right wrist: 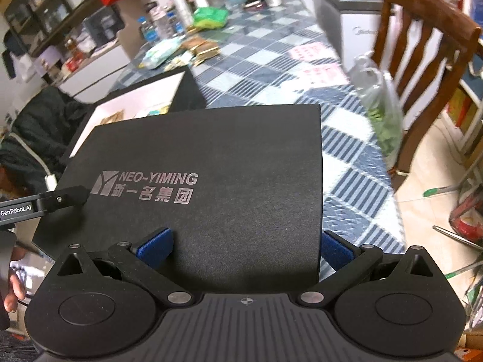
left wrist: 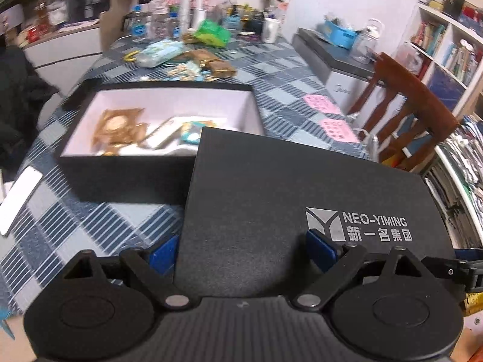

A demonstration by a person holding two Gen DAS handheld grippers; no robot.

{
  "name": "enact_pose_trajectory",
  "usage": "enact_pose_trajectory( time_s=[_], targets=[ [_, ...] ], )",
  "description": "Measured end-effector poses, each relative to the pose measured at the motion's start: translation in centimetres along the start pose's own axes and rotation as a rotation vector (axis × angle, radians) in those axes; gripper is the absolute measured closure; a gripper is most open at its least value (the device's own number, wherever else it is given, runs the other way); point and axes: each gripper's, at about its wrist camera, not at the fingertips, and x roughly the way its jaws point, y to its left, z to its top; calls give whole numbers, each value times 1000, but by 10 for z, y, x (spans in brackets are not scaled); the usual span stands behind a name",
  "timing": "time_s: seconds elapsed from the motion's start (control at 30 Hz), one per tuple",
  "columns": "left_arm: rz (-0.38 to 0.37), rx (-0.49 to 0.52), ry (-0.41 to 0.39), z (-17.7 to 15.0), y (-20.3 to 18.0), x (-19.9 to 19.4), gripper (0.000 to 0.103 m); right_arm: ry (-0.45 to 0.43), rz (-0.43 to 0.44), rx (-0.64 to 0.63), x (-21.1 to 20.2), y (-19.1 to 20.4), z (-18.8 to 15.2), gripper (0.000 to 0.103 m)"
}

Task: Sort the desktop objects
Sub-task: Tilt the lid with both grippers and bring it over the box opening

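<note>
A black lid (left wrist: 286, 187) printed "NEO-YIMING" fills the foreground, held just right of and partly over the open black box (left wrist: 126, 175). The box has a white inside that holds a gold packet (left wrist: 117, 129) and a teal packet (left wrist: 191, 134). My left gripper (left wrist: 241, 250) grips the lid's left part, with one blue pad (left wrist: 163, 253) at its edge and the other on top. My right gripper (right wrist: 246, 247) holds the lid (right wrist: 211, 150) on its right side. In the right wrist view the left gripper's finger (right wrist: 69, 196) touches the lid's left edge, and the box (right wrist: 187, 90) lies behind.
The checked blue tablecloth (left wrist: 286, 84) carries two pink notes (left wrist: 329, 114), snack packets (left wrist: 211, 63) and bottles and cups at the far end. A wooden chair (right wrist: 422, 45) with a bag of greens (right wrist: 383, 114) stands right of the table. A hand (right wrist: 12, 295) shows at lower left.
</note>
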Motion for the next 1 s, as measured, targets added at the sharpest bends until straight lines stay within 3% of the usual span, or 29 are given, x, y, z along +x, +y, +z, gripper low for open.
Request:
enact_pose_trajectory(
  time_s=[0.43, 1.0],
  targets=[
    [99, -181, 48, -43, 94, -9, 0, 107, 87, -160, 54, 81, -8, 0],
    [126, -255, 130, -71, 172, 51, 0, 247, 80, -235, 139, 133, -31, 0]
  ],
)
